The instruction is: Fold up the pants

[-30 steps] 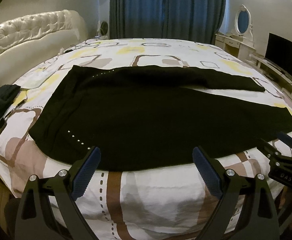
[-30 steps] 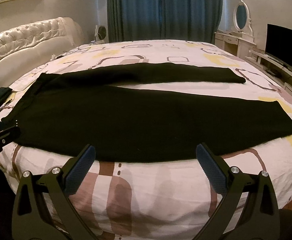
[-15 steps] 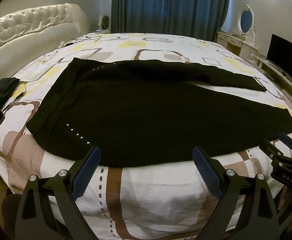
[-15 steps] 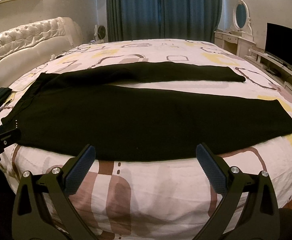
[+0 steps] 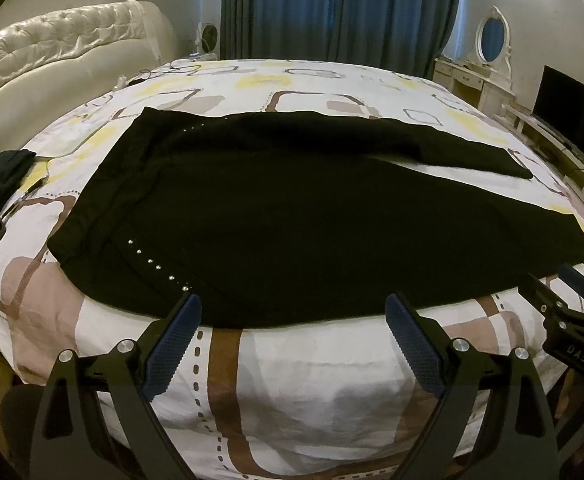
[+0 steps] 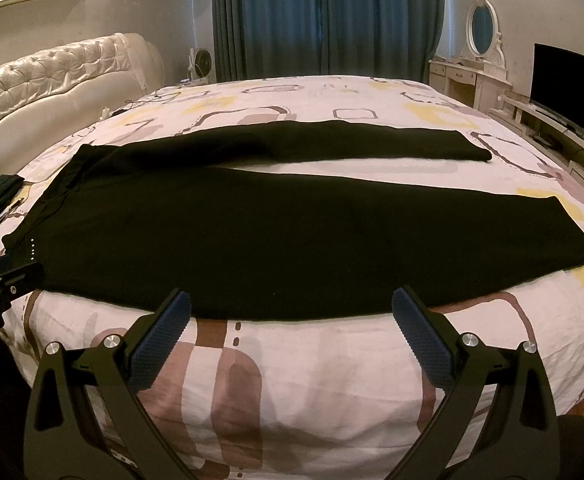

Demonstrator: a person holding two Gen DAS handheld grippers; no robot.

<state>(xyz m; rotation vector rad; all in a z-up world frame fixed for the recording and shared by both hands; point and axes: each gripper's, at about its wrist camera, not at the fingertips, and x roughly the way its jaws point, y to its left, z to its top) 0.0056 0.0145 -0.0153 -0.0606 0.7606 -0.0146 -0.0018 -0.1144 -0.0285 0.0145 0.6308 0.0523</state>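
Left claw (image 5: 292, 314) has crept closer to near edge; right claw (image 6: 292, 308) barely shifted. Both spread wide, empty. Black pants (image 5: 275, 216) flat on patterned bed (image 5: 312, 380), legs splayed rightward. Soft, limp, light fabric; likely best pinched at studded waistband corner and hem.

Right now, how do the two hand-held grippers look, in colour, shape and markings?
Both match: the left gripper and the right gripper have black angular frames with triangular cut-outs, silver round bolts, and dark blue textured pads on the fingers. The right gripper's body, seen in the left wrist view, bears white letters "DAS".
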